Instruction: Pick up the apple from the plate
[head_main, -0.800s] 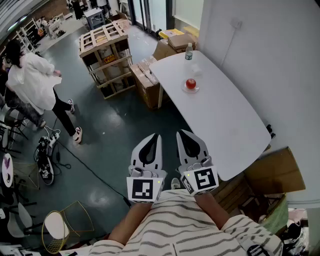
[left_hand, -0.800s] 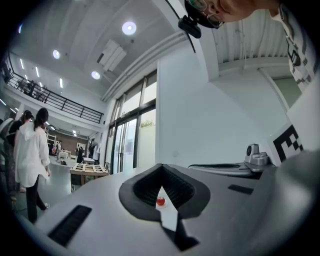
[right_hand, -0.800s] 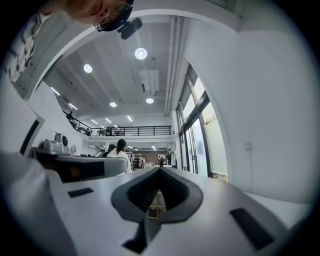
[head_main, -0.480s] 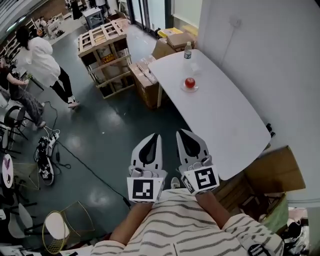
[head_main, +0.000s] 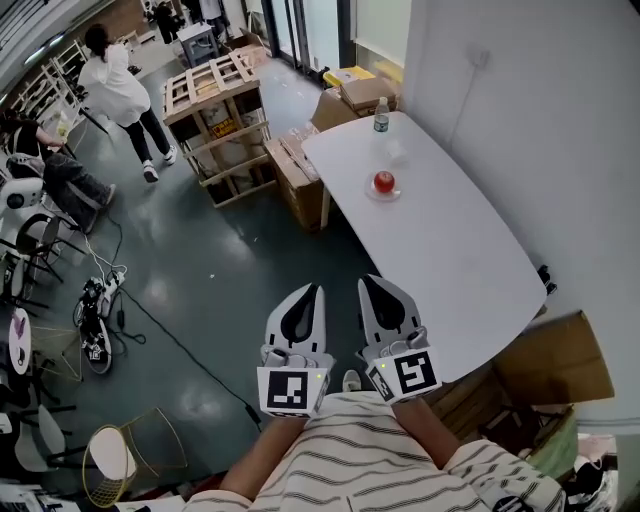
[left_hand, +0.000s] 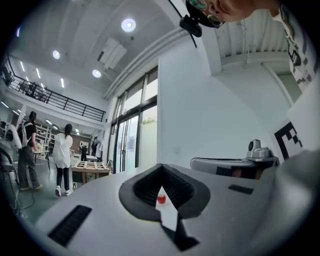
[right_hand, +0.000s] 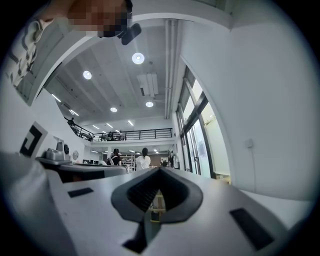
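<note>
Head view: left claw (head_main: 303, 300), right claw (head_main: 378, 293) clenched, empty. Apple (head_main: 383, 182) on plate (head_main: 383, 195), on table (head_main: 450, 250), well ahead of claws. Not started: approach, opening, grasp, lift all remaining.

— What's on the bench (head_main: 450, 240)?
— Toward its far end, a plate (head_main: 384, 198) with an apple (head_main: 383, 181) on it. Beyond that is a small clear thing (head_main: 396, 152), too faint to name, and a bottle (head_main: 381, 116) upright near the far edge.

Warehouse-like workshop: wooden pallet crate (head_main: 215, 100), cardboard boxes (head_main: 300, 180), mezzanine (right_hand: 135, 134).
</note>
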